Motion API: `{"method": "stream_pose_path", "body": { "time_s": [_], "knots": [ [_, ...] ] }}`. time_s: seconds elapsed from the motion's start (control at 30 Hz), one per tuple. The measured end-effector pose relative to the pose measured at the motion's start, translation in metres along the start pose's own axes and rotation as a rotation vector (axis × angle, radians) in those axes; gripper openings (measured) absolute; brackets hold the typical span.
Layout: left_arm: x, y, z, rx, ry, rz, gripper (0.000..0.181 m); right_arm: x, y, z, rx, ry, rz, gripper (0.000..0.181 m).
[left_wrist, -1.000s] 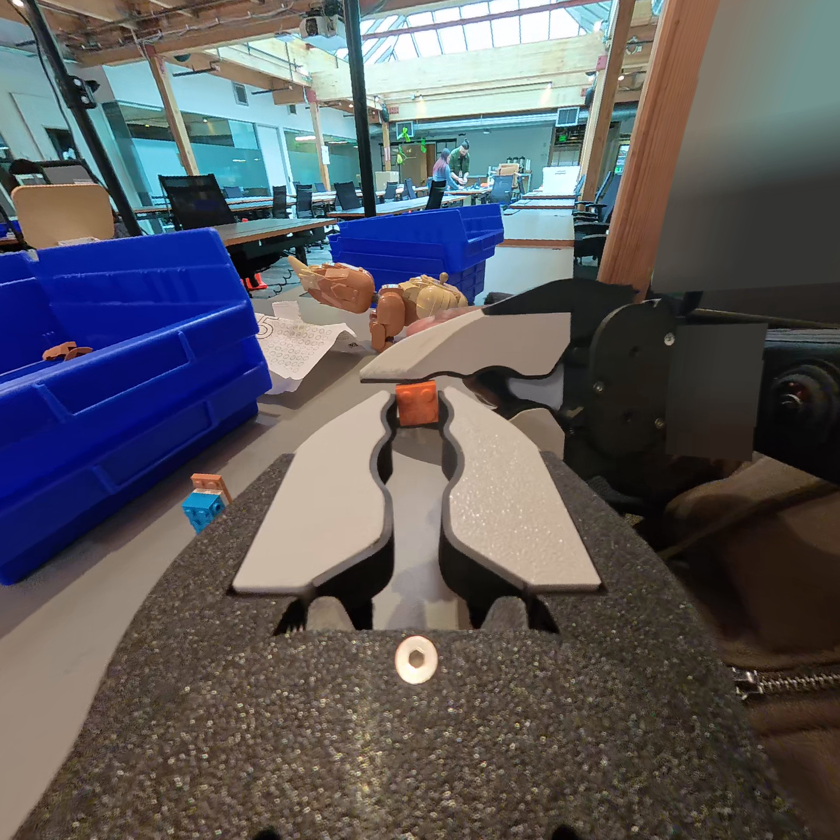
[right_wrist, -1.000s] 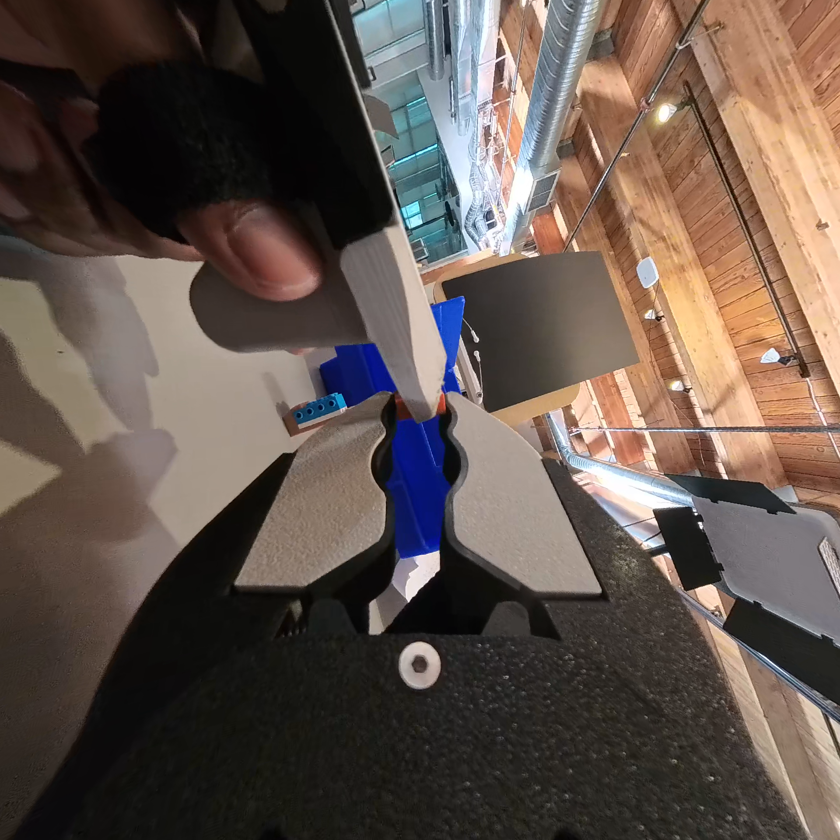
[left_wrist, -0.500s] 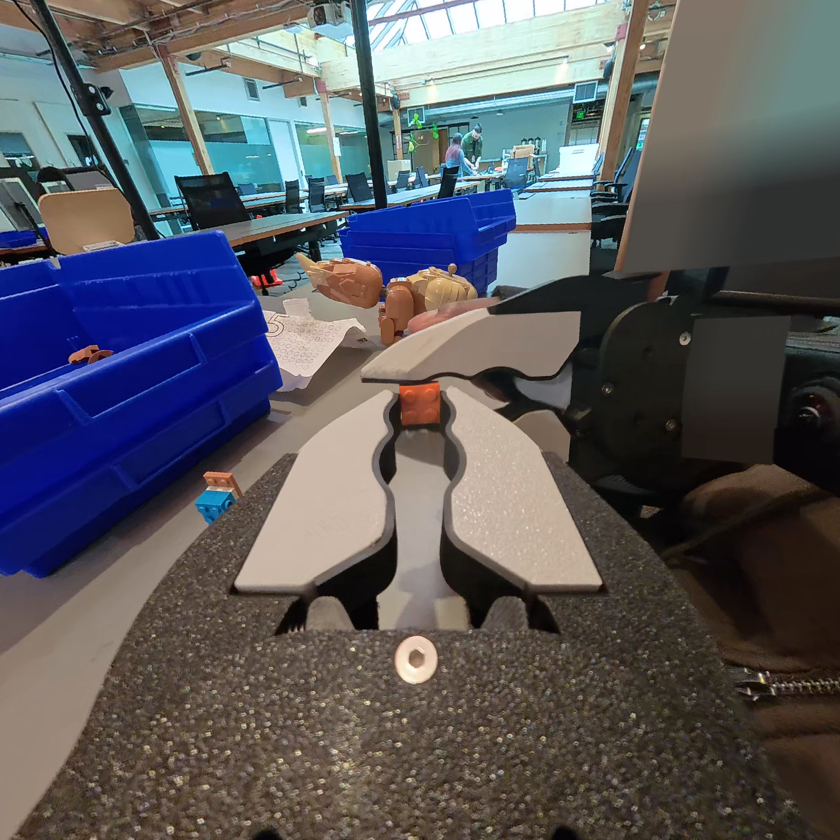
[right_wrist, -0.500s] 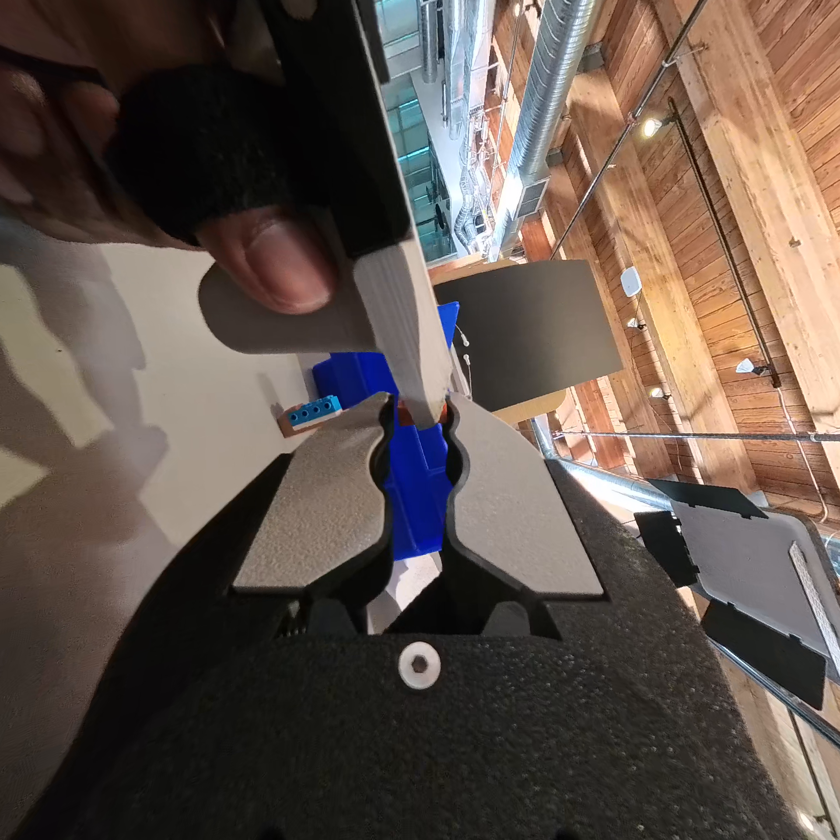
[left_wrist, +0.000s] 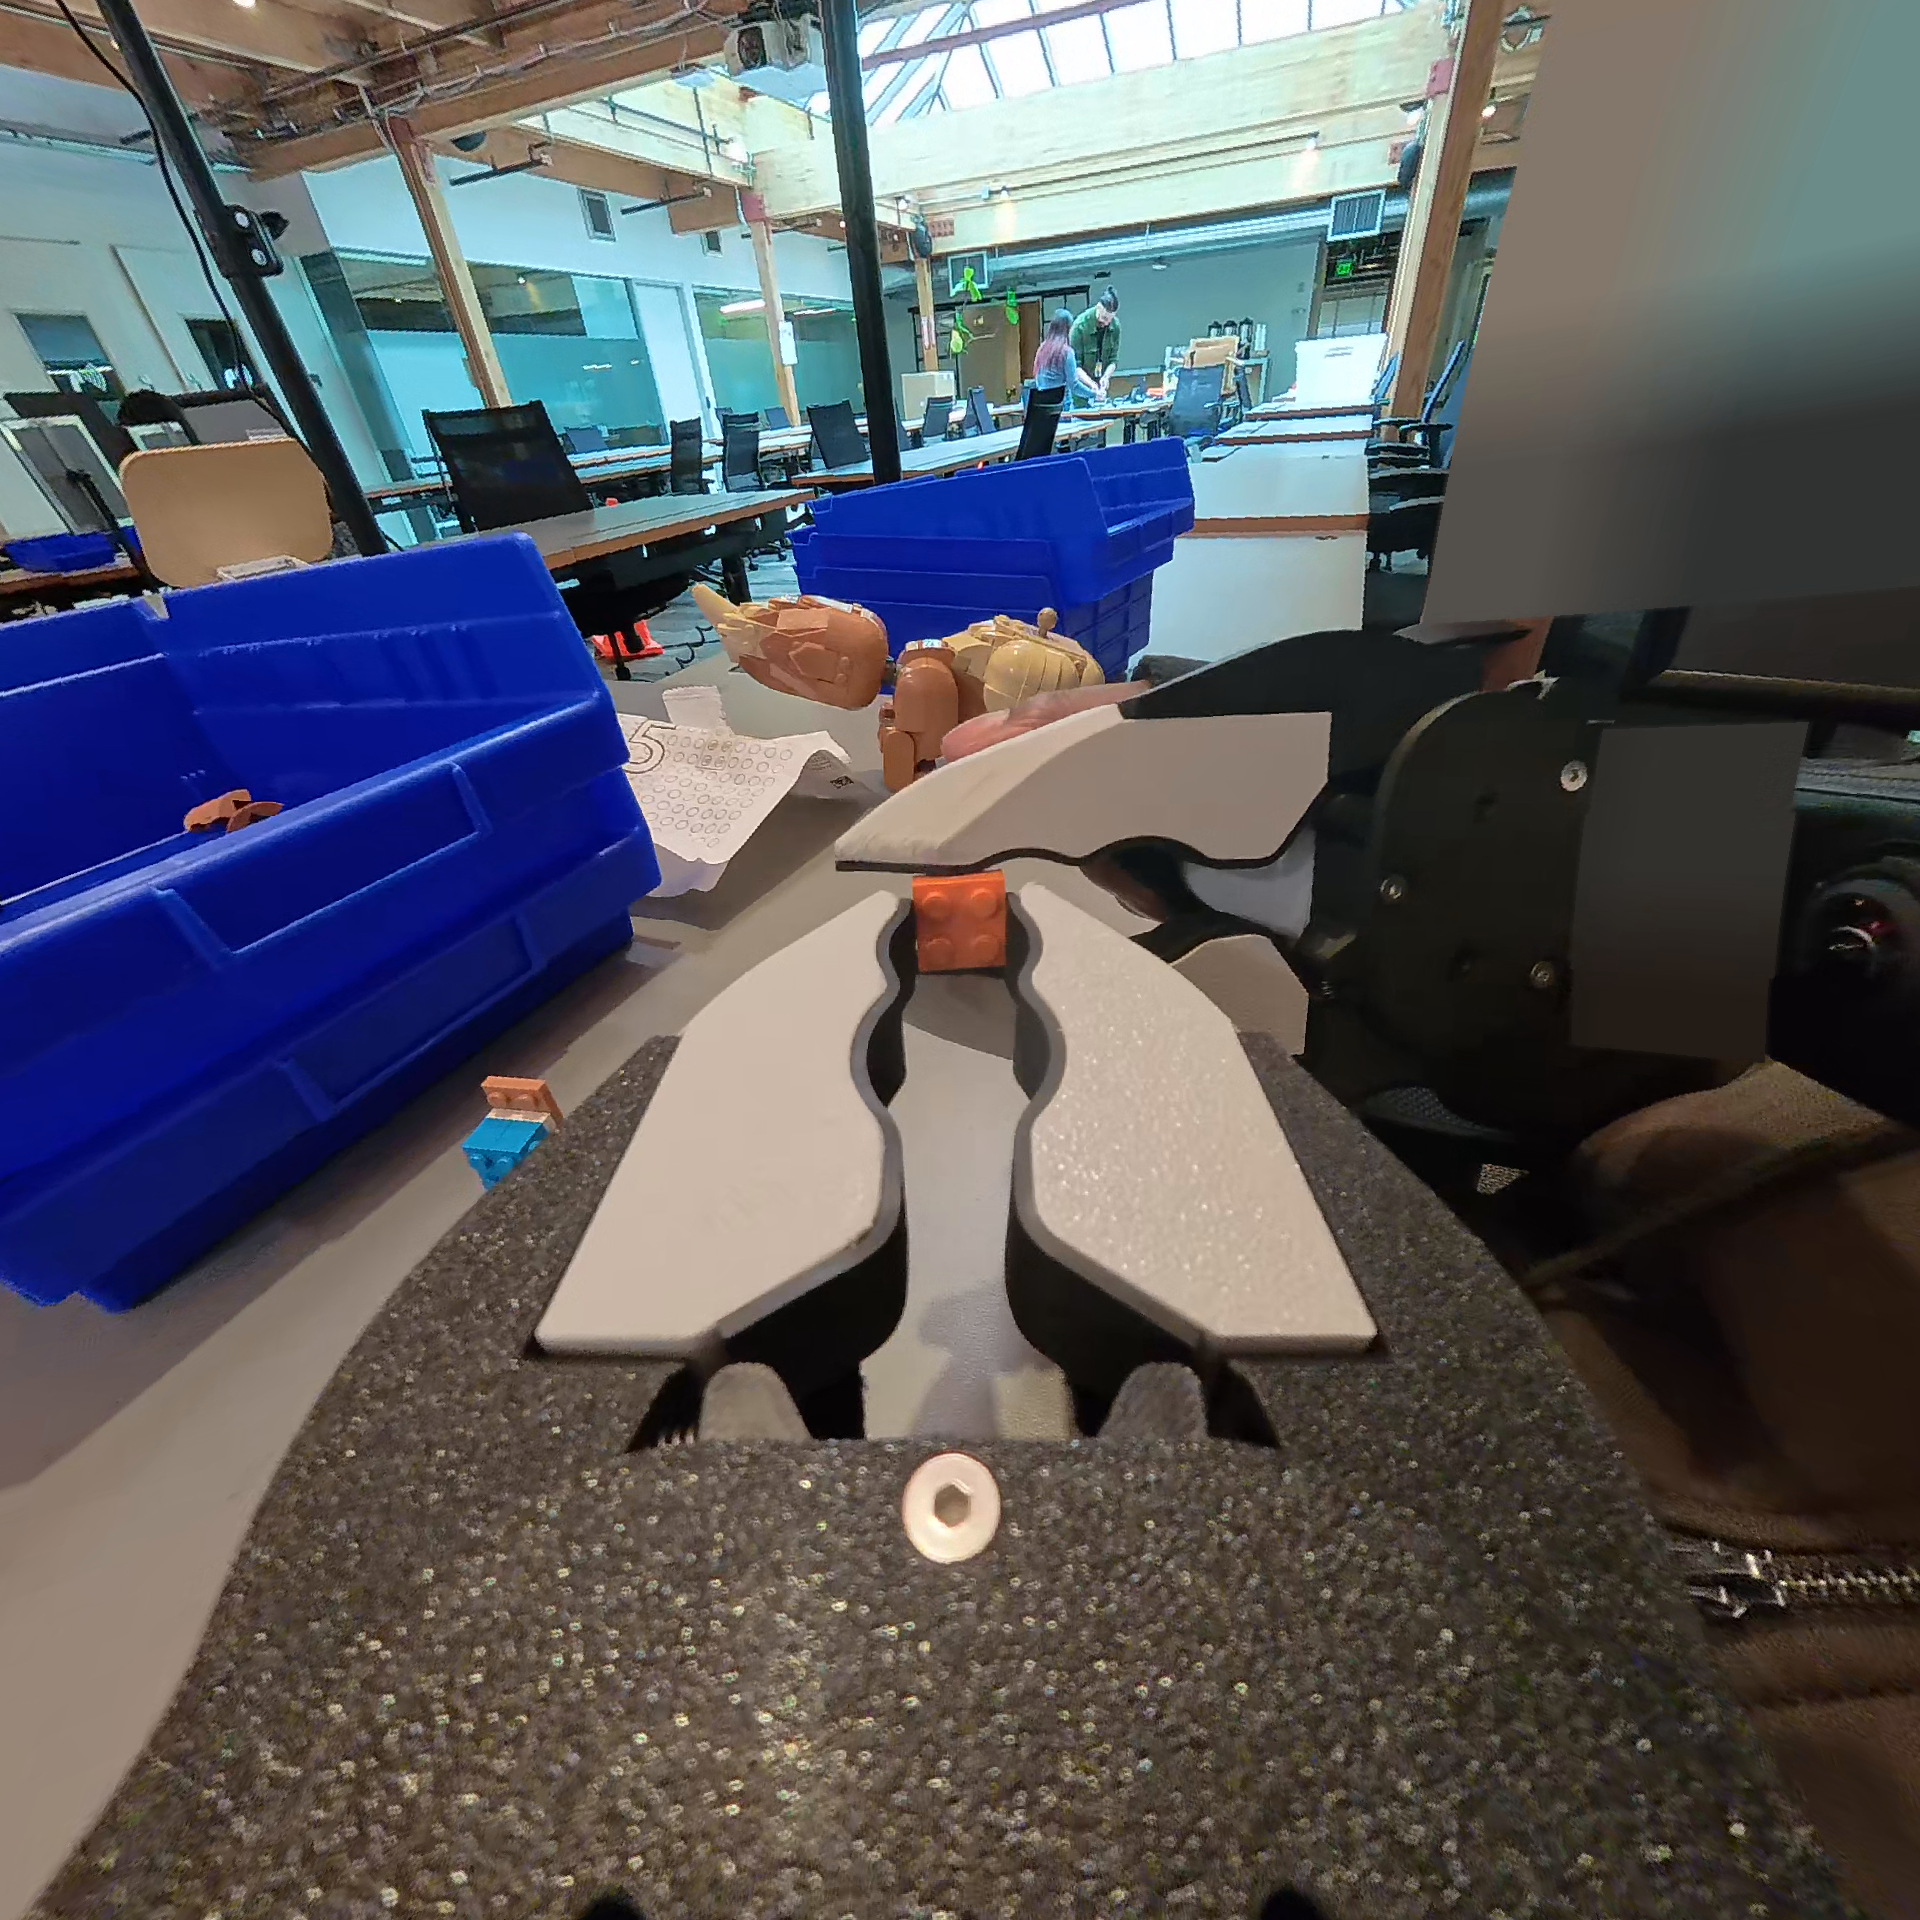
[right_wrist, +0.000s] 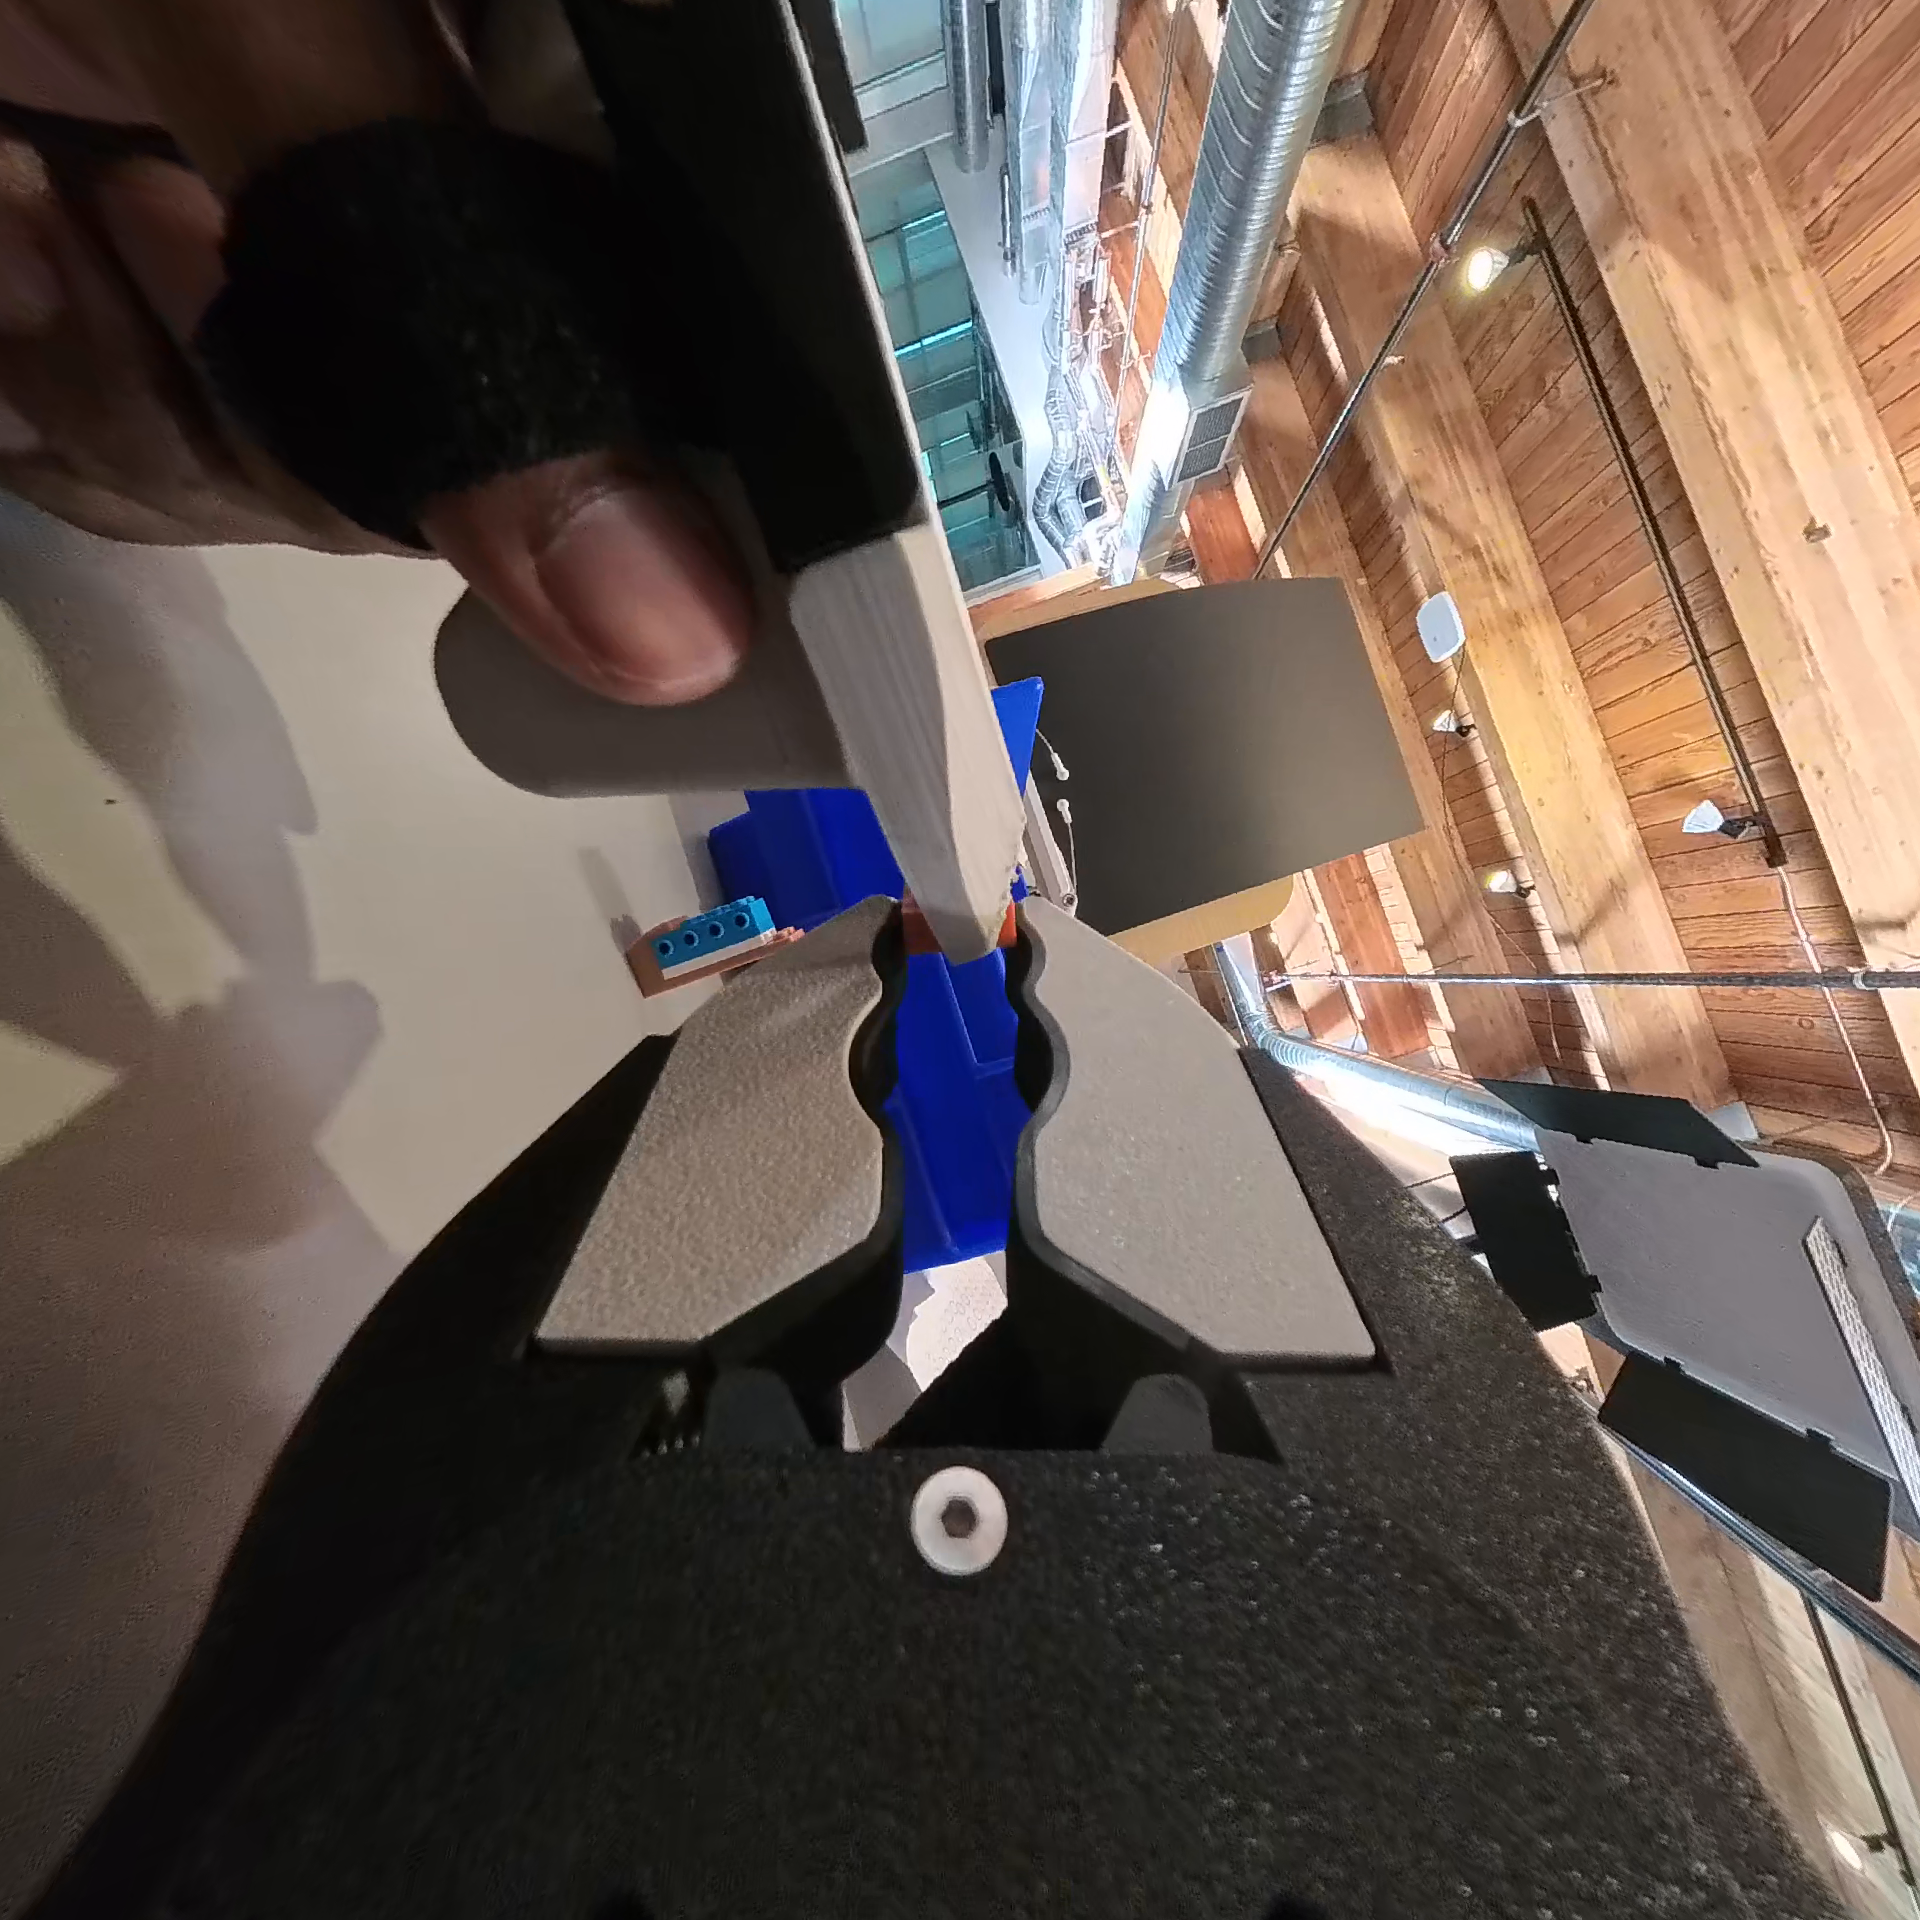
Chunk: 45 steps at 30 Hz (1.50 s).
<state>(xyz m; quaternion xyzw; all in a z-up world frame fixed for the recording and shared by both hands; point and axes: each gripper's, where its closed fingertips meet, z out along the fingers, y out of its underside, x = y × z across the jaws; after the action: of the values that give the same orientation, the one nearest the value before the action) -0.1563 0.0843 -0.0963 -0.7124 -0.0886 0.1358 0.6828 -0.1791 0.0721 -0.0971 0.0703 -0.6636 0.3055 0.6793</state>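
My left gripper (left_wrist: 959, 916) is shut on a small orange studded brick (left_wrist: 961, 925), held above the grey table. The right gripper comes in from the right in that view. Its upper finger (left_wrist: 1081, 800) lies across the top of the brick and its lower finger (left_wrist: 1231, 971) sits beneath. In the right wrist view my right gripper (right_wrist: 956, 930) pinches the same orange brick (right_wrist: 918, 928), which is mostly hidden behind the left gripper's pale finger (right_wrist: 904, 748). A person's thumb (right_wrist: 613, 592) presses on that finger.
A large blue bin (left_wrist: 312, 883) stands at the left with small brown pieces (left_wrist: 231, 810) inside. A small blue and orange brick piece (left_wrist: 509, 1127) lies beside it. Behind are a printed sheet (left_wrist: 717, 790), a tan and brown brick animal (left_wrist: 935, 675) and stacked blue bins (left_wrist: 997, 530). Left and right tips are no more than a few centimetres apart.
Both grippers stay closed together on the orange brick. The pair has shifted slightly, and more of the brick's studded face shows in the left wrist view.
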Motion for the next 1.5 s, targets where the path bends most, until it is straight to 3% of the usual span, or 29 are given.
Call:
{"method": "stream_pose_path", "body": {
  "time_s": [0.37,1.07,1.5],
  "knots": [
    [0.001,-0.001,-0.002,-0.002,-0.009,0.032,0.016,0.002,0.001,0.001,-0.013,-0.009,-0.004,0.017],
    [0.009,0.003,-0.005,-0.03,0.166,-0.09,0.016,-0.003,0.001,-0.005,0.039,-0.108,0.057,0.017],
    [0.001,0.008,0.0,-0.068,0.012,0.027,0.016,-0.004,0.008,0.002,-0.041,-0.047,-0.025,0.02]
  ]
}}
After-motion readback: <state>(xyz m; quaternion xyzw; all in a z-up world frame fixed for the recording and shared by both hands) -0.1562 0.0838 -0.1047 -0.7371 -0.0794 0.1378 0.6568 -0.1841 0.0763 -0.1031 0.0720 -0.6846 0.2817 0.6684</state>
